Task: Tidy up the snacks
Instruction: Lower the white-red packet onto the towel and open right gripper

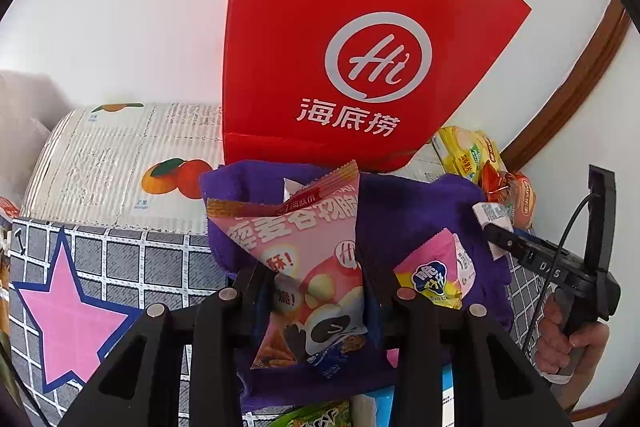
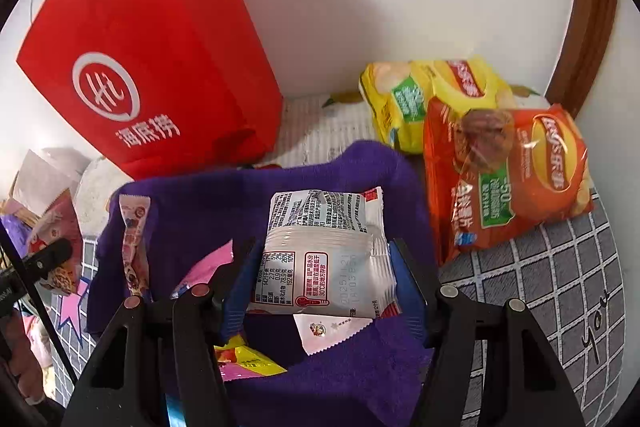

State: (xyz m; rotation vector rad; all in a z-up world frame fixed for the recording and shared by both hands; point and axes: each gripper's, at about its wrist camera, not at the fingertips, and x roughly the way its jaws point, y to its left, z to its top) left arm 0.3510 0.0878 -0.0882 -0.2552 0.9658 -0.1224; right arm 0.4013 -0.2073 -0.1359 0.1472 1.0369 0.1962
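My left gripper [image 1: 316, 291] is shut on a pink snack packet [image 1: 312, 259] with a panda print, held over the rim of a purple fabric bag [image 1: 400, 211]. A second pink packet [image 1: 436, 275] lies inside the bag. My right gripper [image 2: 324, 267] is shut on a white snack packet [image 2: 324, 251], label side up, held above the open purple bag [image 2: 360, 167]. Inside the bag are a pink packet [image 2: 208, 263] and a yellow packet [image 2: 248, 359]. The right gripper also shows at the right of the left wrist view [image 1: 496, 227].
A red Haidilao paper bag [image 1: 352, 39] stands behind the purple bag against the white wall. Yellow [image 2: 424, 95] and orange [image 2: 508, 175] Lay's chip bags lie at the right. A fruit-print carton [image 1: 120, 163] lies at the back left. The checked cloth [image 2: 540, 267] has a pink star [image 1: 68, 311].
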